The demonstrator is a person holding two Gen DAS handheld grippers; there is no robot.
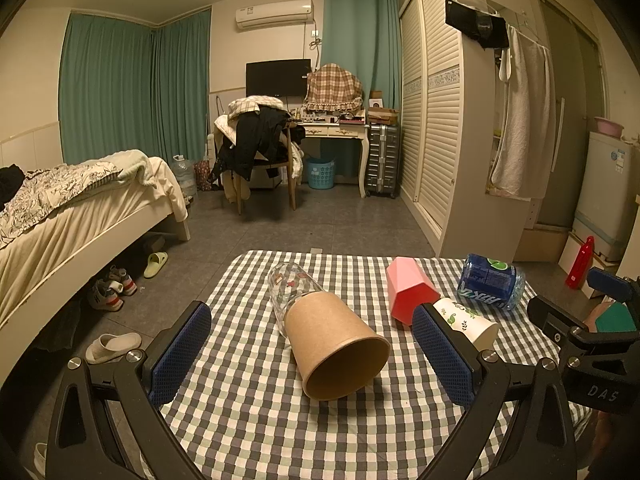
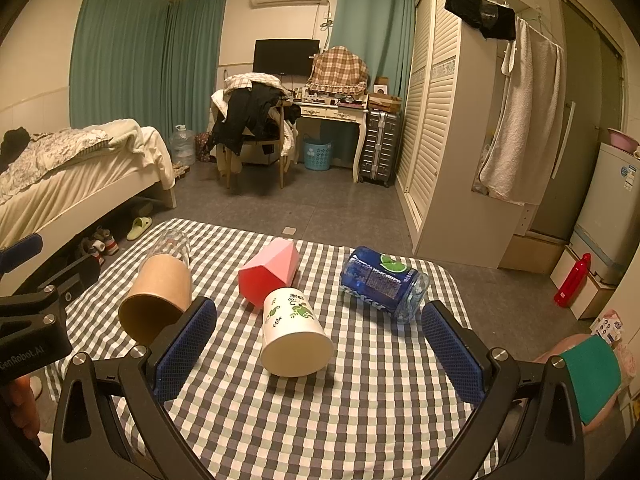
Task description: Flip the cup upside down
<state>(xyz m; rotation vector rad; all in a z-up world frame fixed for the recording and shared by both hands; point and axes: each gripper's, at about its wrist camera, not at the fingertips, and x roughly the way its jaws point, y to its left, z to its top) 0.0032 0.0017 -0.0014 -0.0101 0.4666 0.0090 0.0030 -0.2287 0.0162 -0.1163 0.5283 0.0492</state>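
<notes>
Several cups lie on their sides on the checked tablecloth (image 1: 248, 408). A brown paper cup (image 1: 334, 344) lies with its mouth toward me, between the fingers of my open left gripper (image 1: 312, 354); it also shows in the right wrist view (image 2: 158, 300). A clear glass (image 1: 288, 284) lies behind it. A white cup with green leaf print (image 2: 294, 332) lies between the fingers of my open right gripper (image 2: 320, 354), mouth toward me. A pink faceted cup (image 2: 270, 272) and a blue plastic cup (image 2: 382, 282) lie further back. Neither gripper touches a cup.
The table's far edge (image 2: 304, 240) drops to a grey tiled floor. A bed (image 1: 60, 216) stands left, a wardrobe (image 1: 440, 128) right, a chair piled with clothes (image 1: 260, 140) and a desk at the back. A red bottle (image 2: 572, 280) stands on the floor at right.
</notes>
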